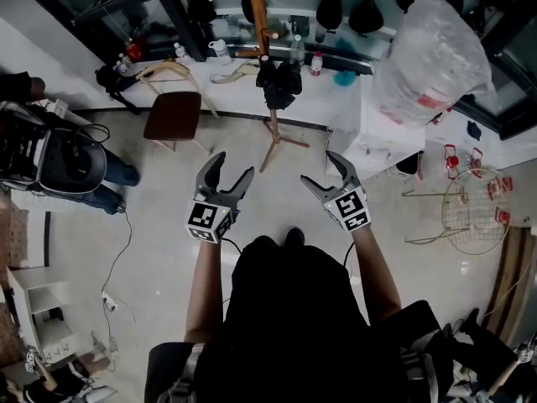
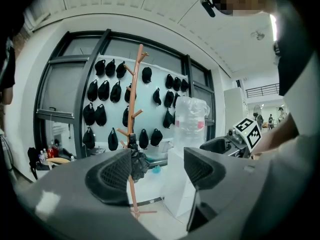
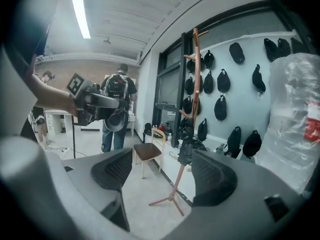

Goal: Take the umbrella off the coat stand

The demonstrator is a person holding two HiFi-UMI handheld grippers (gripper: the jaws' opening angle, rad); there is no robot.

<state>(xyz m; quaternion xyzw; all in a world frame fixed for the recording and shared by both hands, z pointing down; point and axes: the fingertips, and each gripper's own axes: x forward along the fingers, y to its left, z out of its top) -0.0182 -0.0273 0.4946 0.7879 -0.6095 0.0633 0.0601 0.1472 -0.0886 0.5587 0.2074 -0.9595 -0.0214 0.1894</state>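
Head view shows left gripper (image 1: 235, 164) and right gripper (image 1: 320, 170) jaws released, umbrella (image 1: 278, 83) well ahead; I should approach level before clamping.

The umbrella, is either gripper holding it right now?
No, the black umbrella hangs on the coat stand, while the left gripper and right gripper are both open, empty and short of it.

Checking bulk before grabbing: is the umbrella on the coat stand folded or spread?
Folded: the umbrella hangs as a compact black bundle against the pole of the coat stand, with no canopy spread.
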